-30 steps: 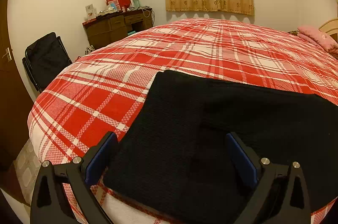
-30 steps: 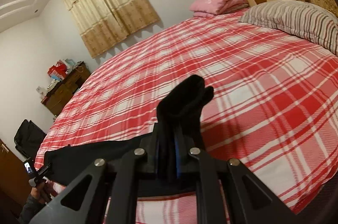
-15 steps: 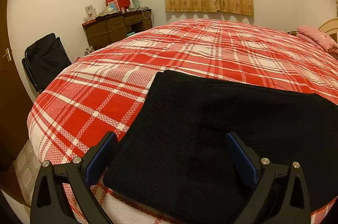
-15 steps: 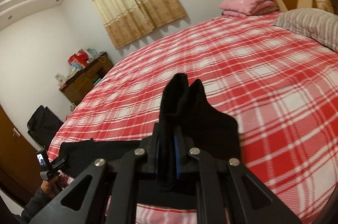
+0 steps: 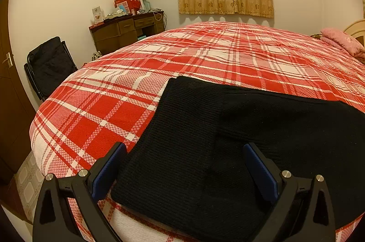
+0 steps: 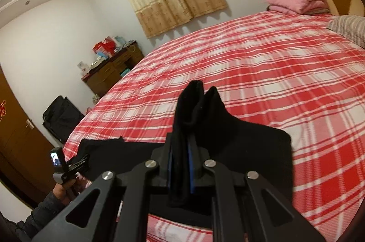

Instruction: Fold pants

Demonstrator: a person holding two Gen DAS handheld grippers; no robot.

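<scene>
The black pants (image 5: 239, 139) lie spread on the red plaid bed (image 5: 205, 54), at the edge nearest the cameras. The left gripper (image 5: 184, 164) hovers over their flat knit end with its jaws wide apart, the blue pads clear of the cloth. The right gripper (image 6: 181, 171) has its jaws clamped on a bunched fold of the pants — the pinched cloth sticks up toward 12 o'clock, off the bed. In the right wrist view a hand (image 6: 62, 190) at 8 o'clock holds the other tool. A pink folded blanket (image 6: 296, 1) sits at 1 o'clock by the headboard.
</scene>
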